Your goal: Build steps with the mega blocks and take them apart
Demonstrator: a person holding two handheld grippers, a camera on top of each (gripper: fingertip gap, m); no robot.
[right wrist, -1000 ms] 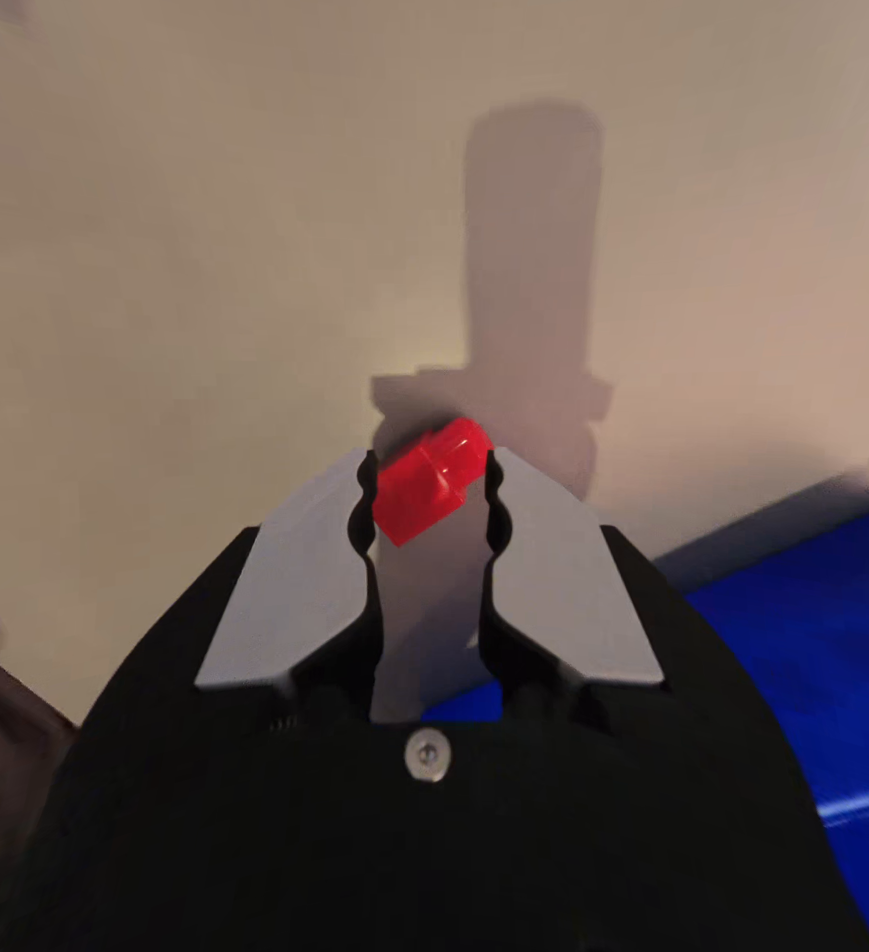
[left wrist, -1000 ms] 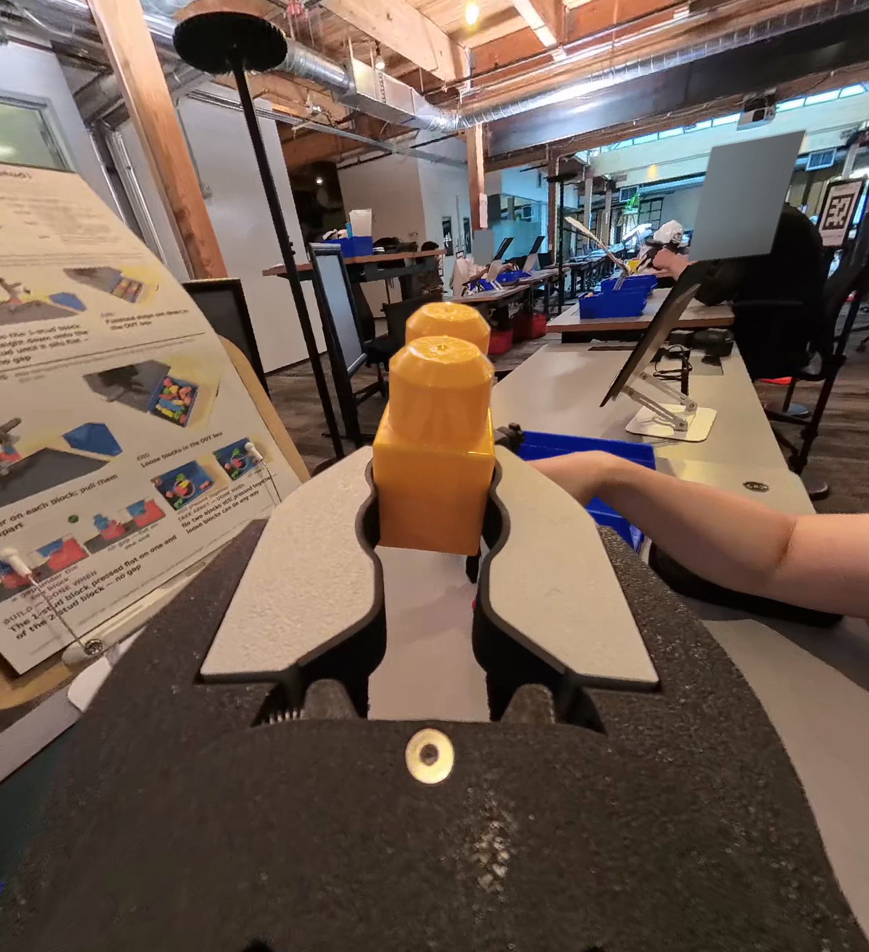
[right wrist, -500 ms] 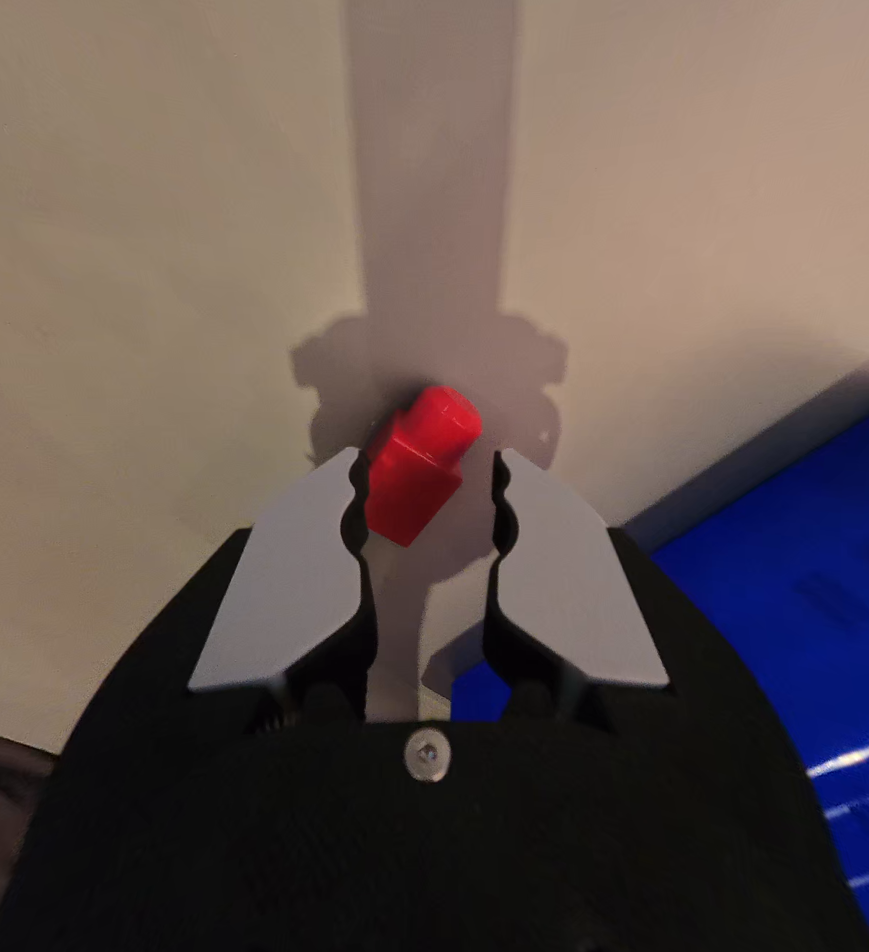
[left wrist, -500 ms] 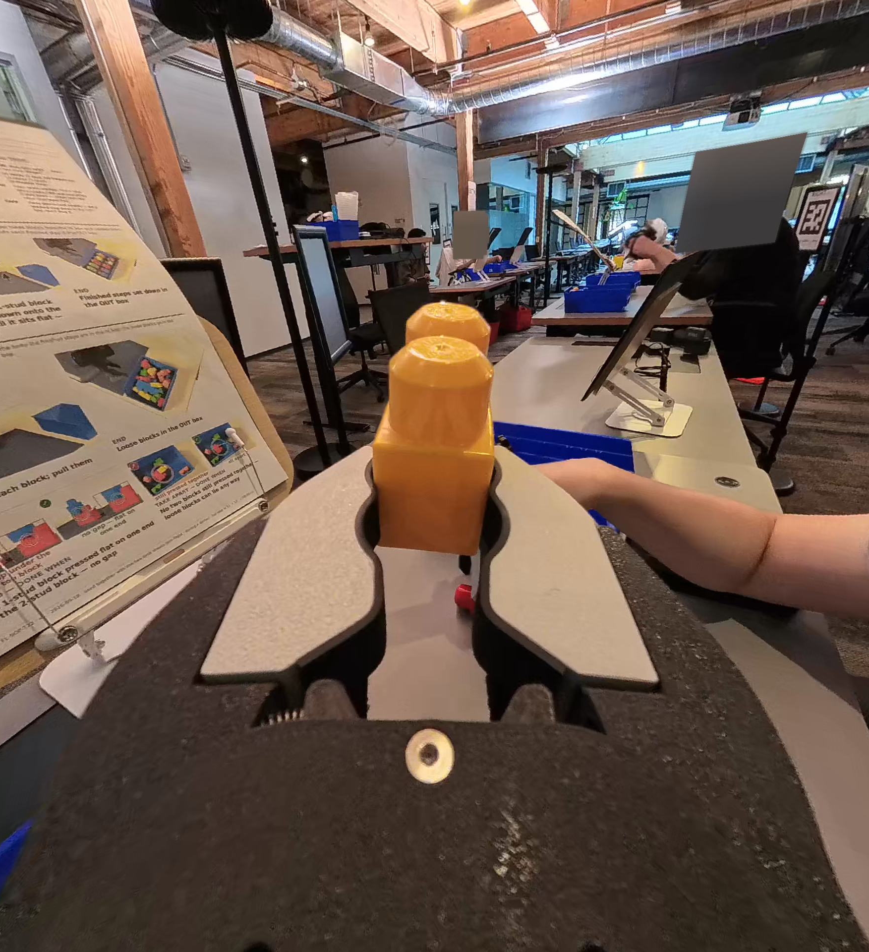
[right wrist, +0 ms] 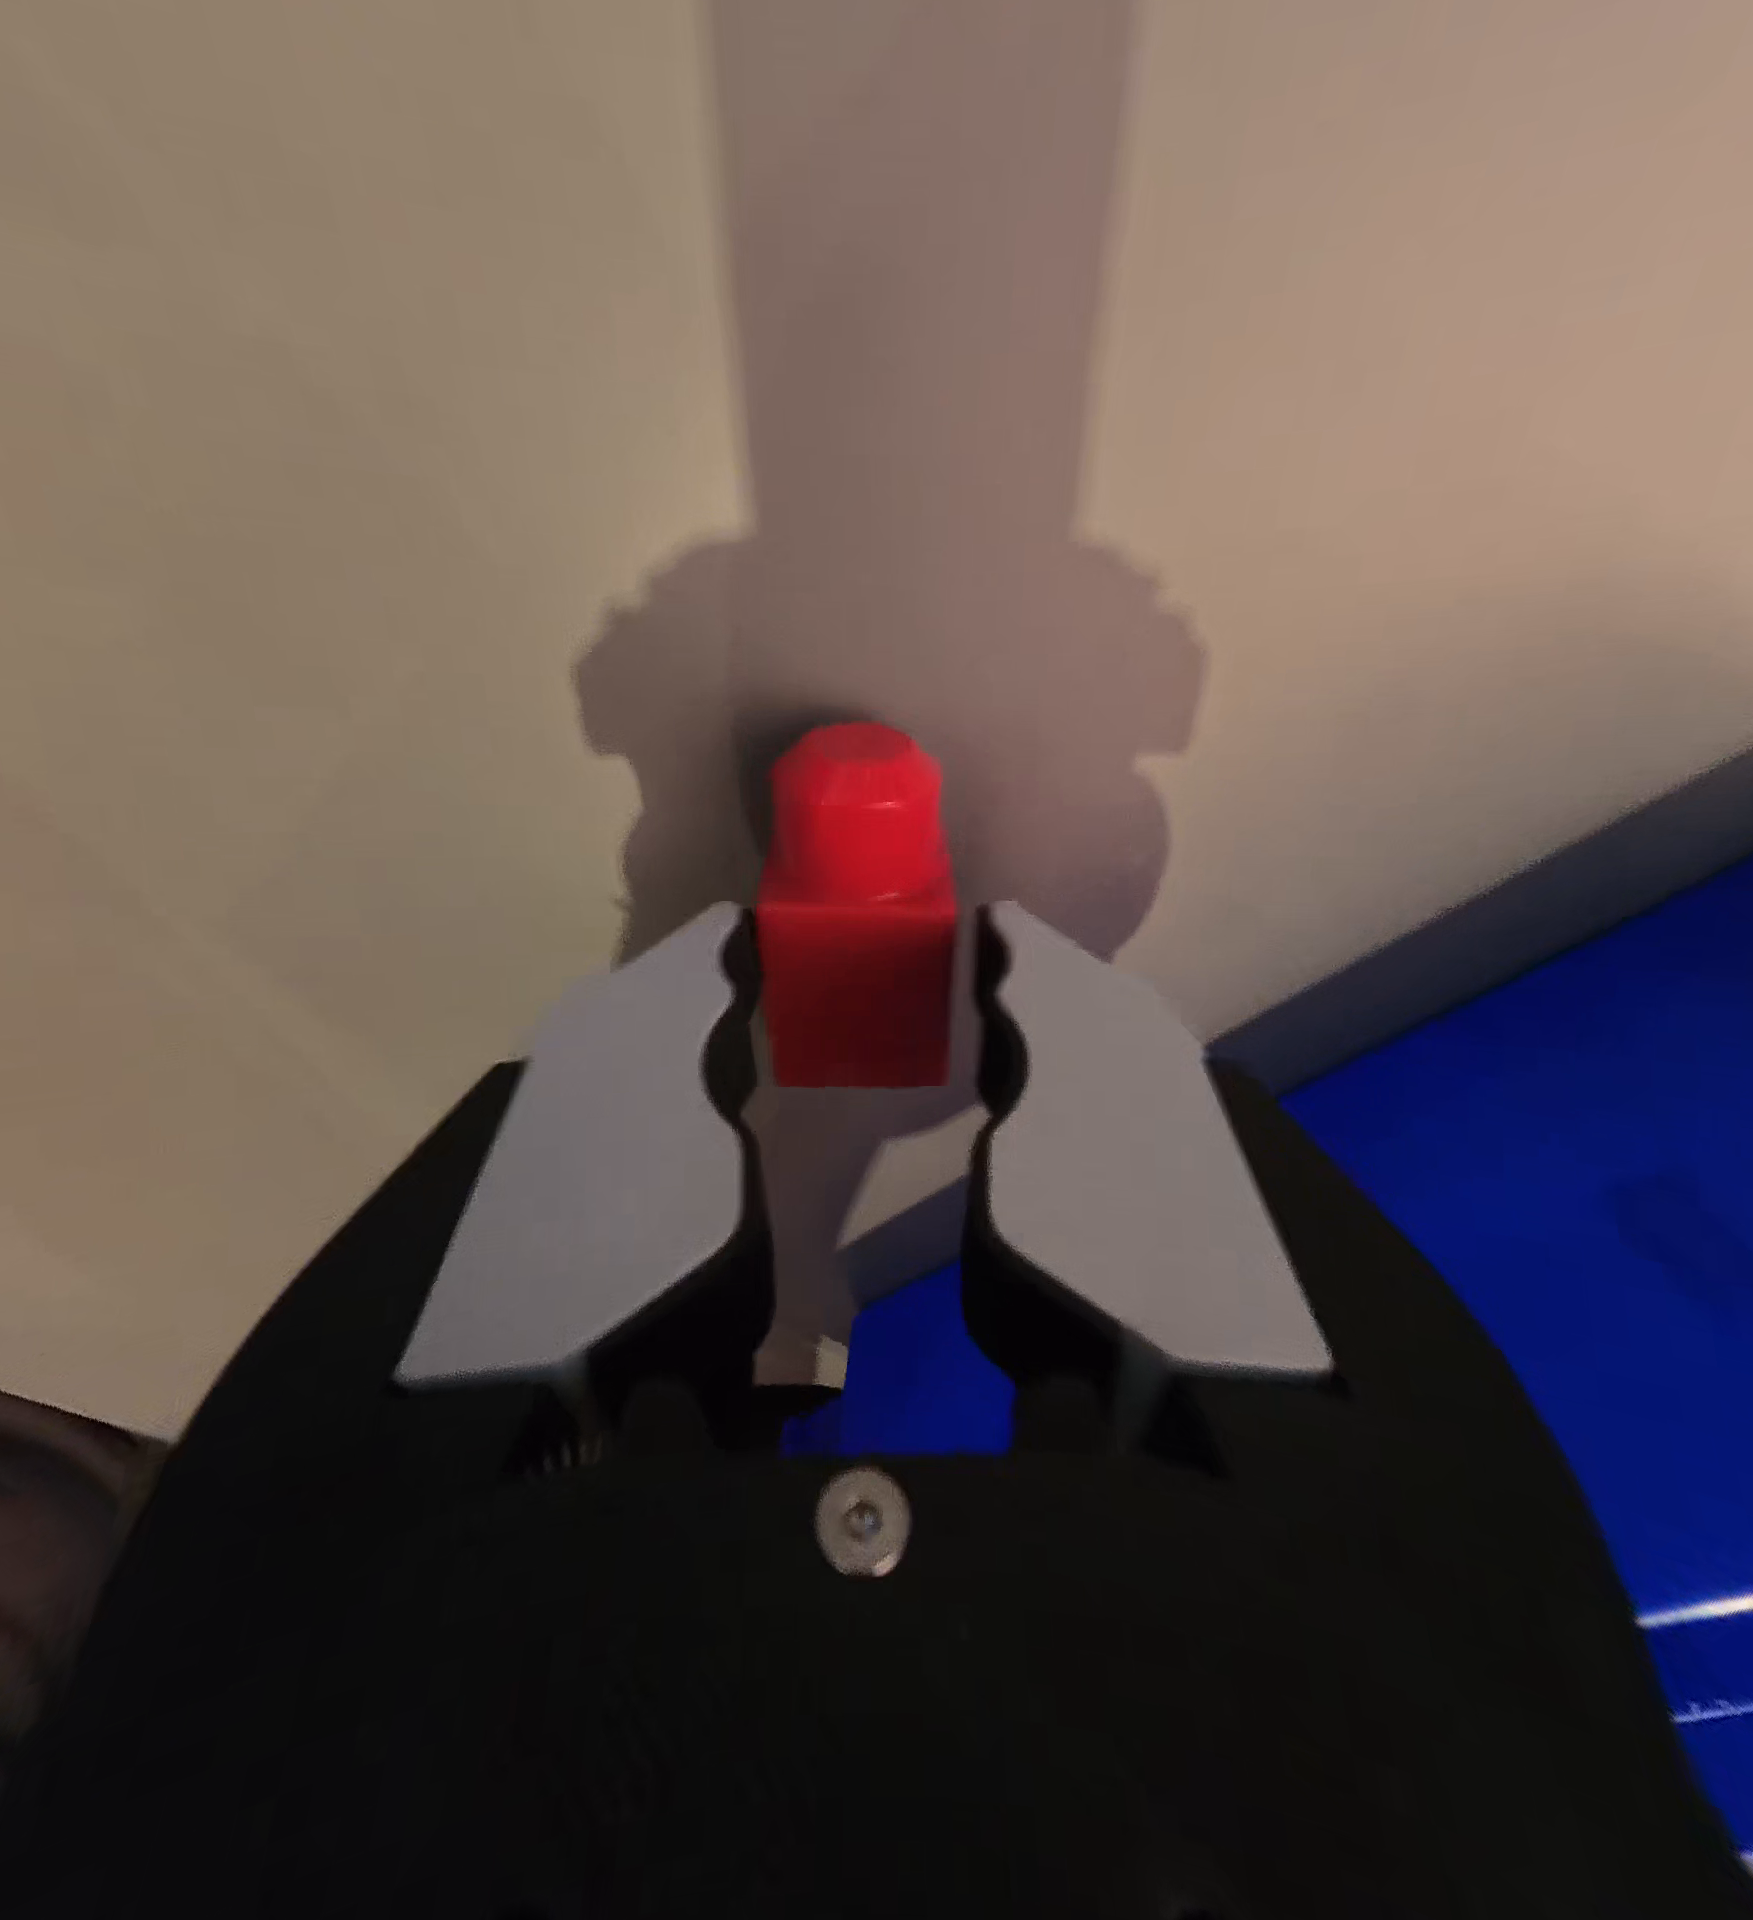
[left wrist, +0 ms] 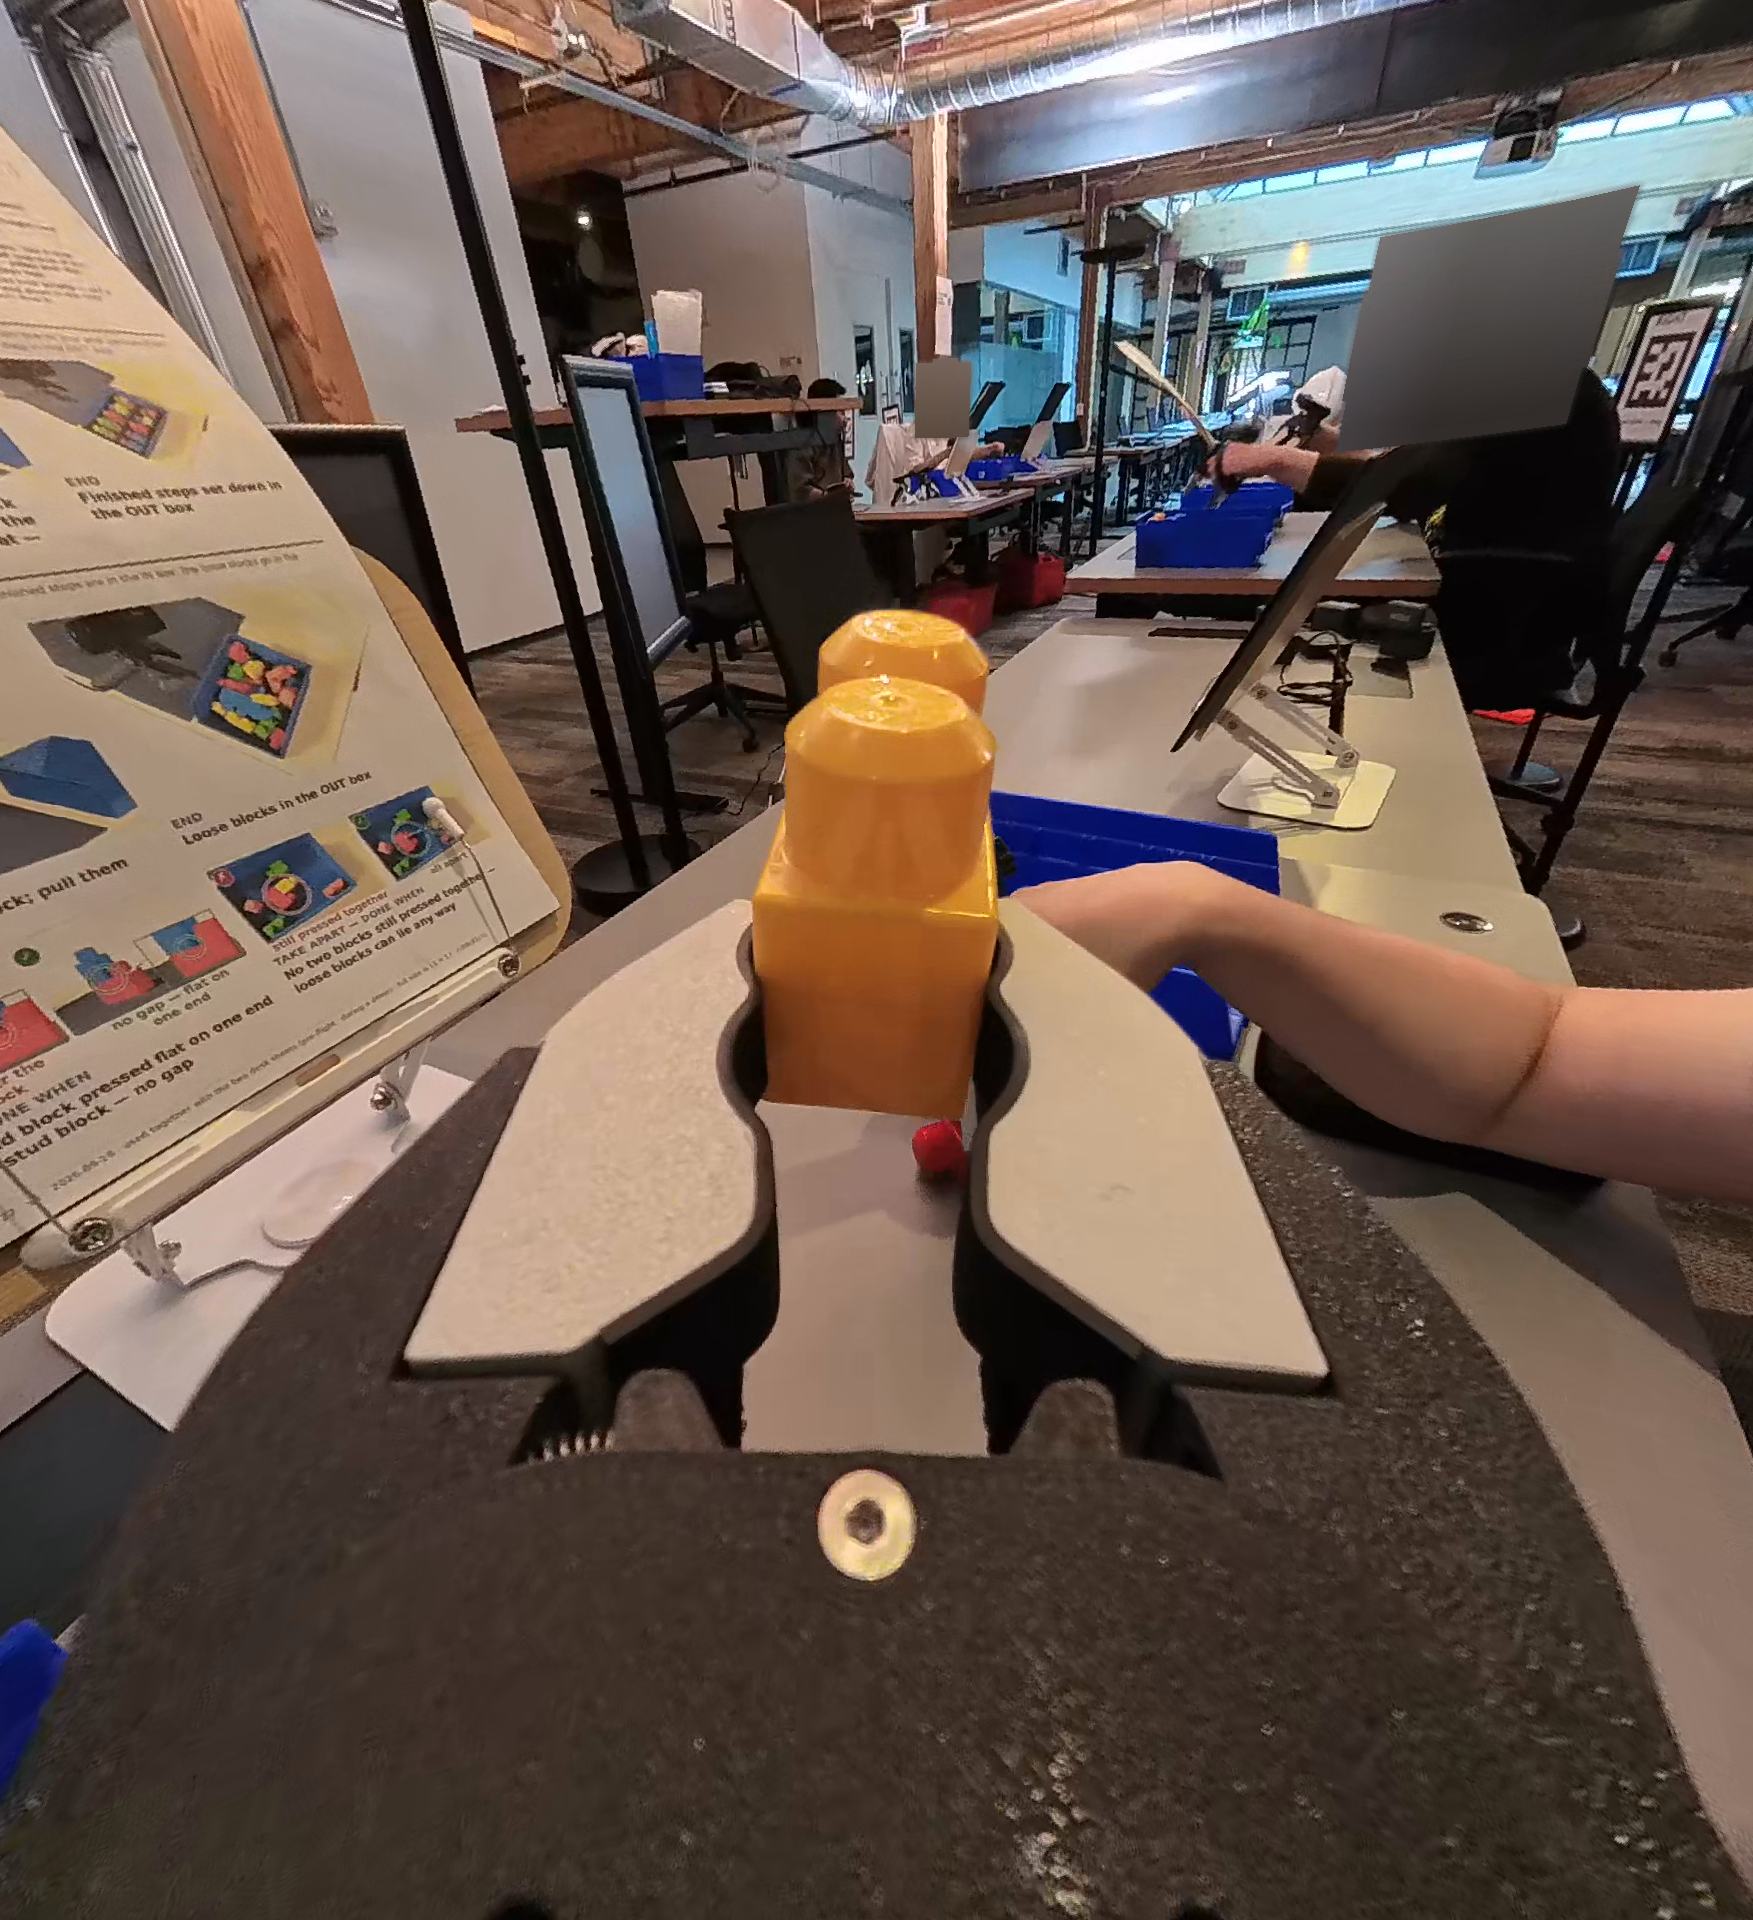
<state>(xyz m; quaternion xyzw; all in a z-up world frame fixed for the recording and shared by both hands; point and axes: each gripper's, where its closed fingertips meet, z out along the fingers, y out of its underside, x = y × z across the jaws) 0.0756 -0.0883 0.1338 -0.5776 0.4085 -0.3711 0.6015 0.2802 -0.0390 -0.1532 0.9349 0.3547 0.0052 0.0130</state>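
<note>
Left gripper [left wrist: 872,997] is clamped on the orange block [left wrist: 877,935], a two-stud one held up off the table [left wrist: 1111,686], studs pointing at the ceiling and its long axis running straight away from the gripper, so one stud sits behind the other. The grip looks square, both sides of the block seated in the finger notches.

Right gripper [right wrist: 856,997] is the sketchier one. It's got the small red block [right wrist: 856,935] between its fingertips, stud pointing away from the gripper toward the table. The picture is soft, though, and I honestly can't say if the fingers are touching it or just bracketing it; there seems to be a sliver of gap on each side.

What could go wrong: a one-stud block is tiny, so if it's only pinched at the tips it could twist or pop out when pressed onto the orange one. Any tilt and it sits crooked with a gap. There's a blue bin [right wrist: 1526,1247] just beside it on the right, and an instruction board [left wrist: 155,790] off to the left.
</note>
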